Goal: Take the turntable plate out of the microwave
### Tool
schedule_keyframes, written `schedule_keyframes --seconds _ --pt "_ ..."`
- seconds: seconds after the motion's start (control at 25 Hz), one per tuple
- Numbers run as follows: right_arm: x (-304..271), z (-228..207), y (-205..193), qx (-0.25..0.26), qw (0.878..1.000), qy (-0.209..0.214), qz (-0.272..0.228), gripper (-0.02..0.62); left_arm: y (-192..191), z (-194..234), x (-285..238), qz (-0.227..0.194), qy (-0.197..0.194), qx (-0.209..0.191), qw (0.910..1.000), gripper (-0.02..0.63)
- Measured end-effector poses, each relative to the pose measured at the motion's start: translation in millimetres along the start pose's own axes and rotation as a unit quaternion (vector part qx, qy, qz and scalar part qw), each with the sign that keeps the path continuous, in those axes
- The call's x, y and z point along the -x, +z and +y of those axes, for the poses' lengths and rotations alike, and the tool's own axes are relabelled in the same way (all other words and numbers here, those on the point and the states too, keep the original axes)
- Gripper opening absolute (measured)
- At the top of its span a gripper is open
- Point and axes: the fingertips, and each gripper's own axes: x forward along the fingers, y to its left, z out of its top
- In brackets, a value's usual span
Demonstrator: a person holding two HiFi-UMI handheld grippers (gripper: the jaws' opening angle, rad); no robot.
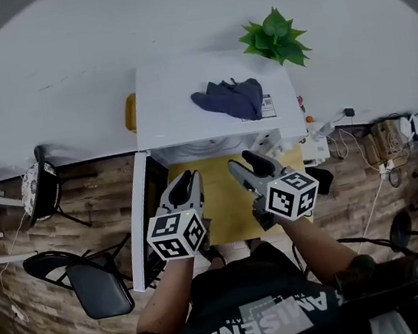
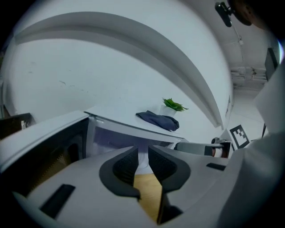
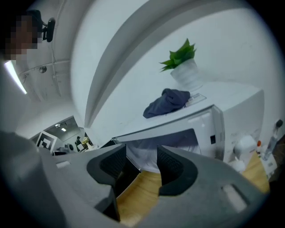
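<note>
Shirt print: pale letters on the person's dark shirt (image 1: 234, 290), at 6 o'clock in the head view, upside down, roughly "AMISENK"; the reading is uncertain.
Label (image 1: 267, 105): on top of the microwave (image 1: 176, 97), at 1 o'clock; too small to read.

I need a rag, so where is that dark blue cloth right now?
In the head view the dark blue cloth lies on top of the white microwave, toward its right side, near the green potted plant.
</note>
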Motion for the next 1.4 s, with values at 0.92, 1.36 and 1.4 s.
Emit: schedule_keyframes --seconds 0.92,1.36,1.4 --pt "-77 -103 -128 -0.273 0.958 -0.049 0.067 0.345 -116 84 -99 0.057 0.048 0.239 0.9681 0.178" --pt "-115 -130 -132 -0.353 0.929 -0.097 0.042 0.379 -127 104 -136 0.047 0.045 0.315 0.9469 0.247" --pt "-118 -133 -131 -0.36 0.927 -0.101 0.038 0.379 -127 105 -139 0.045 0.047 0.319 0.9456 0.25"
